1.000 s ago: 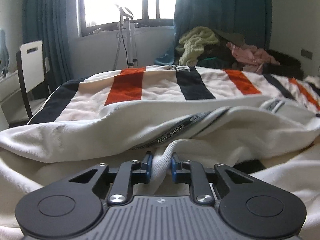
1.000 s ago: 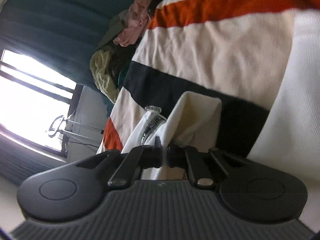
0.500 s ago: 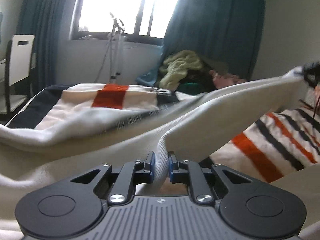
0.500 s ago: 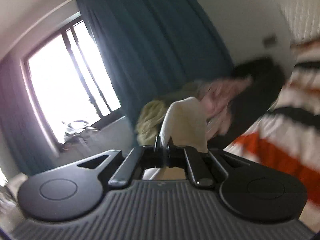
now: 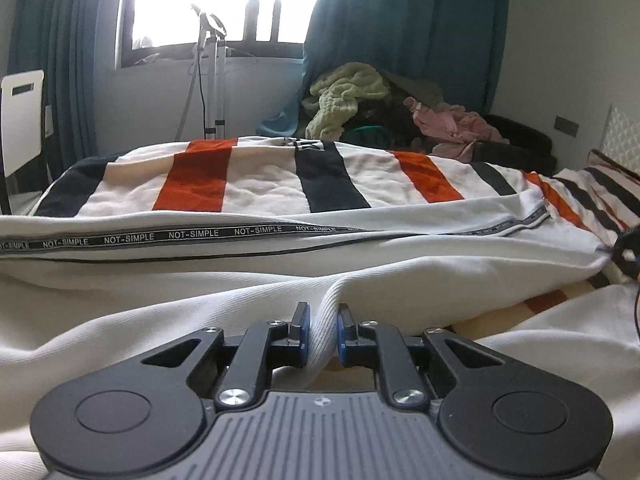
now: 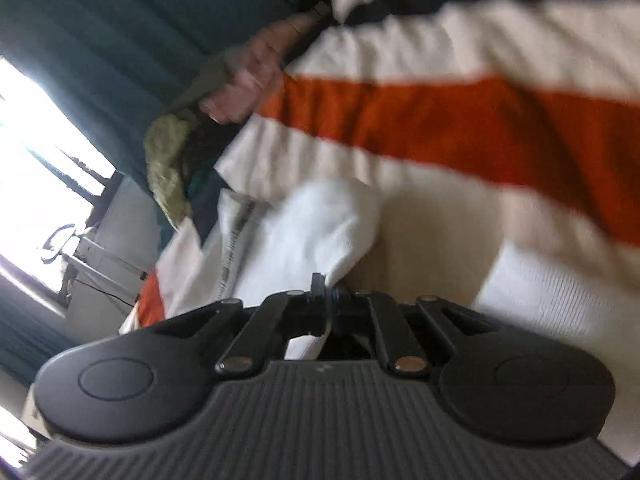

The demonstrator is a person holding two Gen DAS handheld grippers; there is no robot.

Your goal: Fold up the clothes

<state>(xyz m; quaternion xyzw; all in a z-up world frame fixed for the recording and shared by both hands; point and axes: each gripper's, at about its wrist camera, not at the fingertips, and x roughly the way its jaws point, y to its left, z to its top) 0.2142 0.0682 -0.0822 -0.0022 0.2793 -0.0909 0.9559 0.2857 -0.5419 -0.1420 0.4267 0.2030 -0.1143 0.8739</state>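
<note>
A white garment with a black "NOT-SIMPLE" tape trim lies spread low across the striped bed cover. My left gripper is shut on a ribbed fold of it near the front edge. My right gripper is shut on another corner of the same white garment, held tilted over the bed cover; that view is blurred. The right gripper also shows at the far right of the left wrist view, pinching the garment's end.
A pile of loose clothes lies at the bed's far end under teal curtains. A metal stand is below the window. A white chair is at the left. A wall is at the right.
The garment was lifted and stretched in the air half a second ago and now lies lowered flat on the bed. The right gripper swung back down over the cover. Both stayed shut.
</note>
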